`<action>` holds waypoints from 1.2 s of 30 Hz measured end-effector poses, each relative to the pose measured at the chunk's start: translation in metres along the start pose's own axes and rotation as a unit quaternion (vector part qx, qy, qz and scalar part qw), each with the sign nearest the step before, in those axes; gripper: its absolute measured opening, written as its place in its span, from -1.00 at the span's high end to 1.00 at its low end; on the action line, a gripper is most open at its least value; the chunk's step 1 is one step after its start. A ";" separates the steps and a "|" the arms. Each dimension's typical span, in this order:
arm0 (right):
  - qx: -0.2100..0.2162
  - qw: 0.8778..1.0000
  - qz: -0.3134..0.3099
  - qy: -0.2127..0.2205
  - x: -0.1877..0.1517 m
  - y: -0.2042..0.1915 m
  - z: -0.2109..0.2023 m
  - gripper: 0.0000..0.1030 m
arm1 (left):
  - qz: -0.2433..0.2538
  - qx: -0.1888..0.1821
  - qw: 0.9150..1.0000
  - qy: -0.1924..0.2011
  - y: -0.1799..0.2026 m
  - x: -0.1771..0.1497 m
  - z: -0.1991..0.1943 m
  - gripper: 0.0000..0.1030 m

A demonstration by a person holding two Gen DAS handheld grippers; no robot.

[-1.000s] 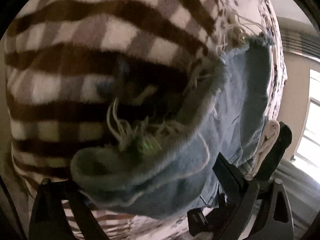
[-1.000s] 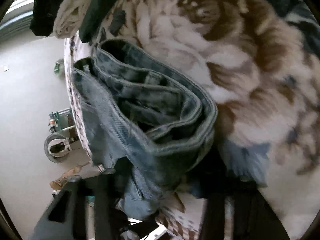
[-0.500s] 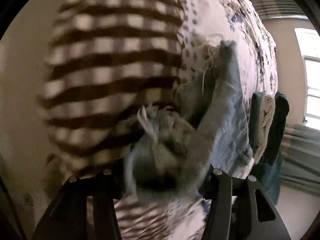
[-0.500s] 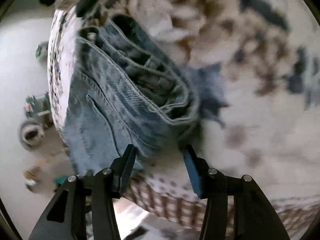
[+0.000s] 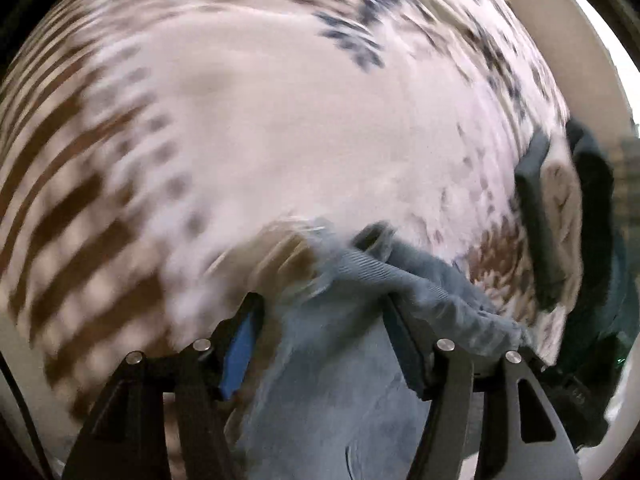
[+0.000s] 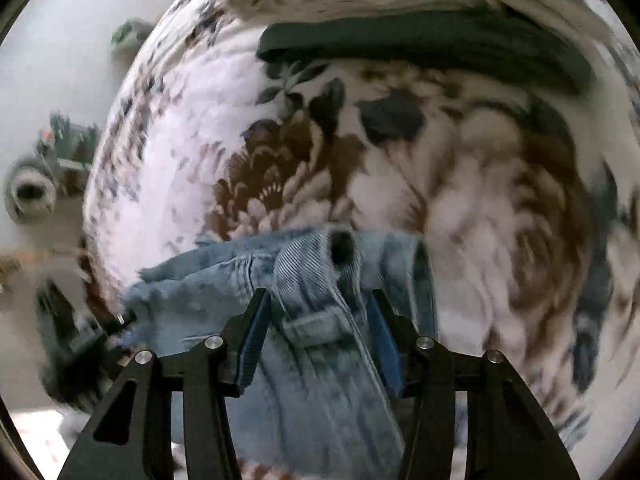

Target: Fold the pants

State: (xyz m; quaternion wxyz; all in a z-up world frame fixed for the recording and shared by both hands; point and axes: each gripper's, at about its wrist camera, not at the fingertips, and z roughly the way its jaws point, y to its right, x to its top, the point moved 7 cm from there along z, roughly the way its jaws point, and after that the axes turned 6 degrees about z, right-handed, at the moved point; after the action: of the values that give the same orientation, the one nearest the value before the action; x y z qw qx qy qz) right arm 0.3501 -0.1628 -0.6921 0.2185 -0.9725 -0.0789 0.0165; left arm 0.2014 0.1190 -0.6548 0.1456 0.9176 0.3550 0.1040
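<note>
The light blue jeans (image 5: 332, 380) fill the space between the fingers of my left gripper (image 5: 320, 320), which is shut on the frayed leg end. In the right wrist view the jeans (image 6: 320, 320) show a waistband and belt loop. My right gripper (image 6: 316, 312) is shut on that waistband part. Both grippers hold the jeans just above the floral bedspread (image 6: 400, 160). Both views are motion-blurred.
A stack of folded clothes, dark green and cream (image 5: 560, 208), lies on the bed to the right in the left wrist view and at the top in the right wrist view (image 6: 420, 40). A brown striped blanket (image 5: 60, 200) lies left. The floor with small items (image 6: 40, 180) lies beyond the bed edge.
Both grippers have swung with the jeans across the bed toward the folded stack. The jeans now sit lower in both views, bunched between the fingers.
</note>
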 end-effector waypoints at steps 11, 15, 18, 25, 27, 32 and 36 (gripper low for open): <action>-0.015 0.996 0.055 0.073 0.006 0.026 -0.034 0.67 | 0.094 0.010 0.995 0.036 0.064 0.056 -0.010 0.84; -0.023 0.996 0.051 0.063 0.025 0.022 -0.026 0.67 | 0.072 0.035 0.997 0.008 0.049 0.068 0.017 0.83; -0.046 0.998 0.032 0.028 0.037 0.016 -0.011 0.50 | 0.050 0.034 0.998 0.008 0.039 0.065 0.007 0.81; 0.035 0.995 0.087 0.015 0.007 0.042 -0.047 -0.64 | 0.039 0.009 0.993 0.114 0.029 0.026 -0.081 -0.76; 0.045 0.993 0.110 0.015 -0.020 0.054 -0.059 -0.64 | 0.011 0.000 0.992 0.125 0.020 -0.004 -0.102 -1.00; 0.089 0.977 0.193 0.011 -0.095 0.075 -0.065 -0.64 | -0.137 -0.072 0.983 0.097 -0.002 -0.092 -0.101 -1.00; 0.147 0.959 0.240 -0.023 -0.133 0.079 -0.036 -0.64 | -0.247 -0.142 0.957 0.045 -0.001 -0.145 -0.055 -0.99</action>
State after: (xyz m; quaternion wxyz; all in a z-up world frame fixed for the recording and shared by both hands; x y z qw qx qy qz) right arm 0.2330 -0.2703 -0.6934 0.3469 -0.9192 0.1553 0.1027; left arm 0.0795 0.0315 -0.6166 0.2794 0.7654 0.5585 0.1553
